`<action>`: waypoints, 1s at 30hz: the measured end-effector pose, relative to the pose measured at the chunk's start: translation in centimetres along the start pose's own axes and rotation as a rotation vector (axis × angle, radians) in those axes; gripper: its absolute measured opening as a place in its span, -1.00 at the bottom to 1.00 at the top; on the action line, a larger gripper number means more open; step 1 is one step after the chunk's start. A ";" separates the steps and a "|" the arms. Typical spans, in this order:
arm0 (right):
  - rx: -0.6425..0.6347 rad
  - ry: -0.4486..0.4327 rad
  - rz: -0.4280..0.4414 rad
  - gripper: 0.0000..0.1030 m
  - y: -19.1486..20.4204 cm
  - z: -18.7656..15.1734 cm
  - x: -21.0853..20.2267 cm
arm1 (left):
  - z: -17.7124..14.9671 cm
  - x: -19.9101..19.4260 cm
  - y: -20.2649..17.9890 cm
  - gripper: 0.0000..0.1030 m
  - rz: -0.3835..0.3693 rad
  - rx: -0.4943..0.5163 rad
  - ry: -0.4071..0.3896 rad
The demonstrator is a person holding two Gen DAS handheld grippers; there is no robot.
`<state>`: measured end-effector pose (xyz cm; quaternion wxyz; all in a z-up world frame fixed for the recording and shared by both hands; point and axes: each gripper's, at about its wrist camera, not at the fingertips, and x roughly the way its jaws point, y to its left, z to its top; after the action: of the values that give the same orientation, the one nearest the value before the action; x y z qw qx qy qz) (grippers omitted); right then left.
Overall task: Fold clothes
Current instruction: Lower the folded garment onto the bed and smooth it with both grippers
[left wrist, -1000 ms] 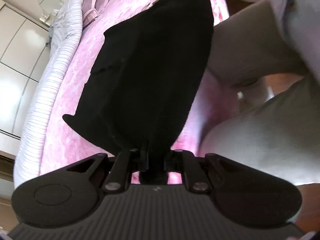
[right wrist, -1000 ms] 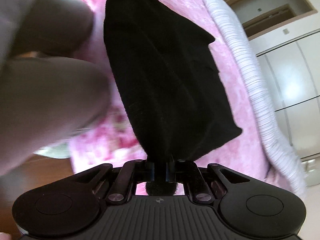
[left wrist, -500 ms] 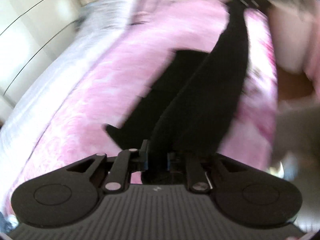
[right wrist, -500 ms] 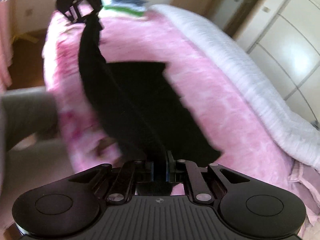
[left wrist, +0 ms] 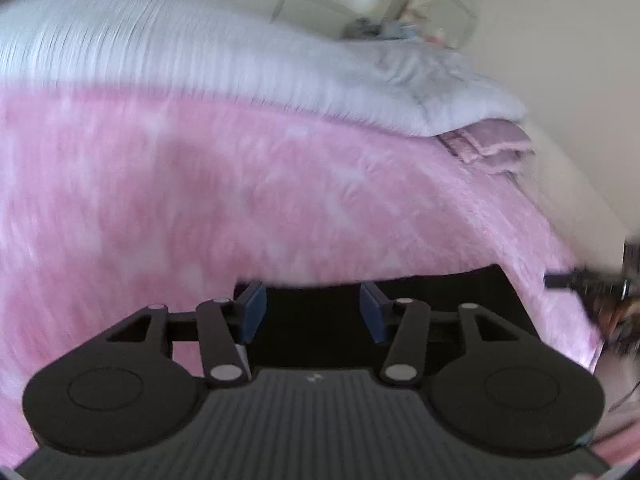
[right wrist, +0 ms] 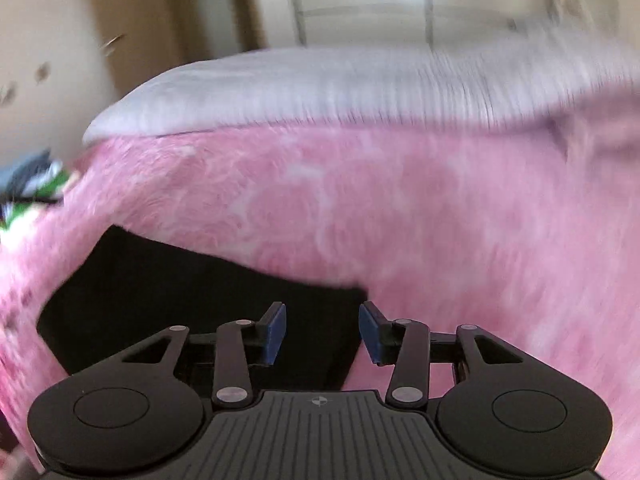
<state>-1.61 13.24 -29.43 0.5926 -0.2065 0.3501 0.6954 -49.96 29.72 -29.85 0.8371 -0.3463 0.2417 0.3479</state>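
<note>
A black garment (left wrist: 440, 296) lies flat on the pink fuzzy blanket (left wrist: 240, 200). In the left wrist view my left gripper (left wrist: 312, 312) is open and empty, its blue pads just above the garment's near part. In the right wrist view the same black garment (right wrist: 180, 292) lies at lower left, and my right gripper (right wrist: 322, 332) is open and empty over its right edge. The right gripper also shows blurred at the right edge of the left wrist view (left wrist: 592, 284).
A white ribbed duvet (left wrist: 200, 56) lies along the far side of the bed, with a folded mauve cloth (left wrist: 488, 144) at its end. White wardrobe doors (right wrist: 400, 0) stand behind. Green and blue folded clothes (right wrist: 36, 184) sit at the bed's left end.
Both grippers were shut on the black garment and held it hanging. They swung it onto the blanket, opened and let it go. Both views now look level across the bed.
</note>
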 end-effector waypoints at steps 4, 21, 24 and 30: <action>0.183 -0.007 0.032 -0.14 -2.4 -0.2 3.0 | -1.9 3.4 2.5 -0.09 -0.016 -0.156 0.039; 0.342 -0.117 -0.090 -0.89 -5.4 -1.7 8.5 | -3.6 8.8 3.4 -0.95 0.136 -0.009 -0.081; 0.251 -0.096 -0.170 -0.86 -4.1 -1.7 9.4 | -3.2 8.8 2.7 -0.93 0.169 -0.005 -0.099; 0.161 -0.126 -0.294 -0.41 -0.8 -0.4 5.7 | -2.6 5.6 -1.4 -0.74 0.374 0.084 -0.168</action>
<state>-2.10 16.83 -33.86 0.7232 -0.1634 0.3328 0.5826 -45.73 29.39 -34.54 0.7887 -0.2302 0.2455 0.5144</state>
